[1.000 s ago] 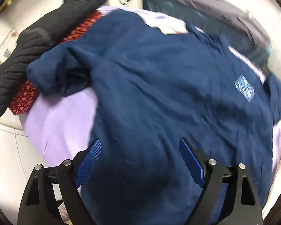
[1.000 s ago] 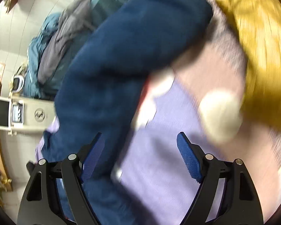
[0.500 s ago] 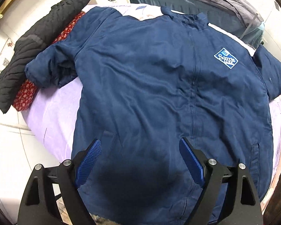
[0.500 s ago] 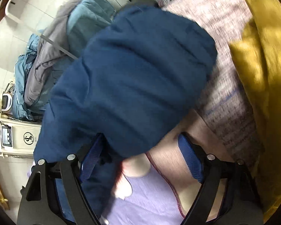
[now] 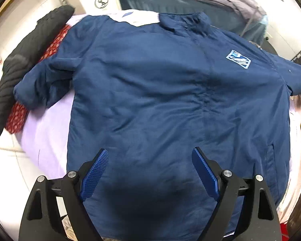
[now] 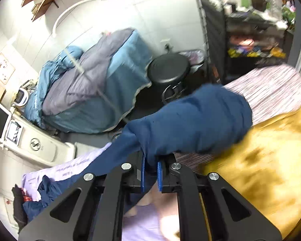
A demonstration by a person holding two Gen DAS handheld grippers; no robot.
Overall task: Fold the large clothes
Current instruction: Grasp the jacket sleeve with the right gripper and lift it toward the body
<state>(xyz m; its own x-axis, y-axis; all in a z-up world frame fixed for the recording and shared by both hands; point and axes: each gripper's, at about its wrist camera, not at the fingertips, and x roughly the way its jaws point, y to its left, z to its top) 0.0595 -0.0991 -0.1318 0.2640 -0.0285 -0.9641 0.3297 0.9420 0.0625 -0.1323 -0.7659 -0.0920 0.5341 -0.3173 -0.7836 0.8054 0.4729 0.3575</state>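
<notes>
Left wrist view: navy jacket (image 5: 160, 100) spread flat across frame centre on lilac sheet (image 5: 44, 132); left gripper (image 5: 150, 172) released, jaws wide above hem. Right gripper (image 6: 150, 172) clenched on sleeve (image 6: 190, 124), frame centre.

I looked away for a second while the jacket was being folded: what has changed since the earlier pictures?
The right gripper, open a second ago, has just closed on the navy jacket's sleeve and lifted it off the bed. The left gripper slid a little over the jacket body, jaws wide and holding nothing. The jacket body still lies spread on the lilac sheet.
</notes>
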